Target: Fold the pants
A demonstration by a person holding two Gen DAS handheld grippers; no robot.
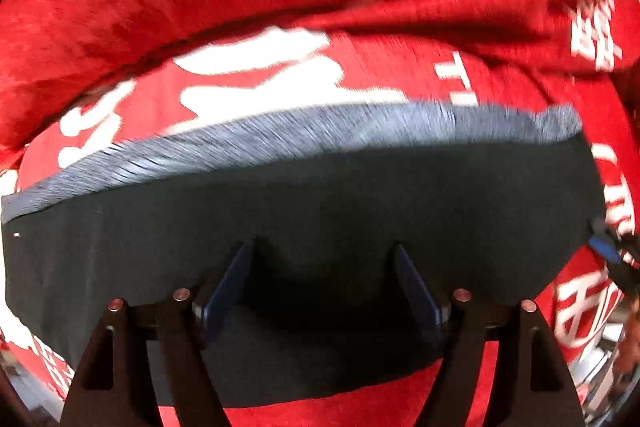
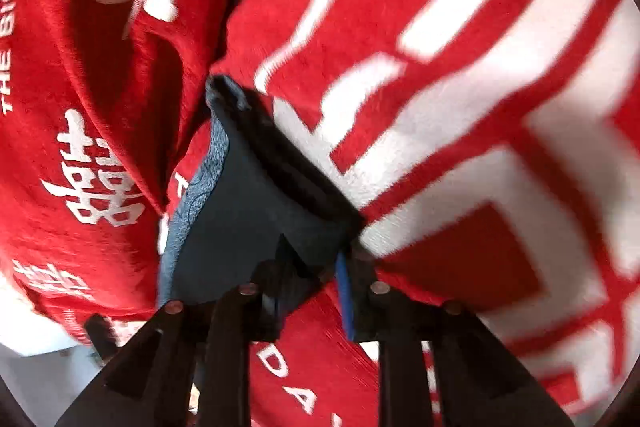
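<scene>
L view: pants flat; R view: corner bunched.

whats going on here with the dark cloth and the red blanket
A person with a gripper in each hand is folding dark pants on a red blanket printed with white characters. The left gripper hangs open straight over the flat folded cloth, its fingers apart and pinching nothing. The right gripper is at a corner of the pants, fingers only narrowly parted, with cloth between them; whether they grip it is unclear.
</scene>
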